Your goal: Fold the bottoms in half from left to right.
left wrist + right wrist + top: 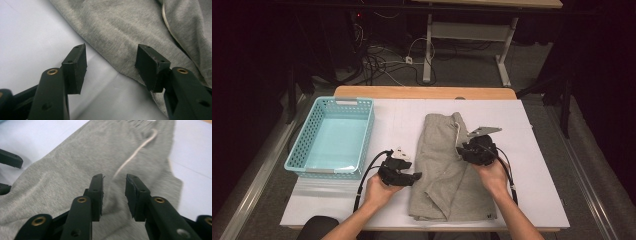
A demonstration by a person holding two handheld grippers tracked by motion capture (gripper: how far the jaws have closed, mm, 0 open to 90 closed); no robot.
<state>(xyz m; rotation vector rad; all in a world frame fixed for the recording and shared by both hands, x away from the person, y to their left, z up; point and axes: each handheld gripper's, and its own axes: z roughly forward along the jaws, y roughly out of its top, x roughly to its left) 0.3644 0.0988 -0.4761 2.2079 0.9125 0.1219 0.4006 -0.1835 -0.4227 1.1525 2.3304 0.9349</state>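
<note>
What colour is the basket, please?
The basket is light turquoise, clearest in the high view.

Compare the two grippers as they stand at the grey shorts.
The left gripper sits at the left edge of the grey shorts, jaws wide, one pad over bare table; the right gripper hangs over the cloth near the drawstring, jaws narrower. Both are open and grip nothing.

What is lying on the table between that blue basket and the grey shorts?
Nothing but bare white table lies between the basket and the shorts, as the high view shows.
</note>
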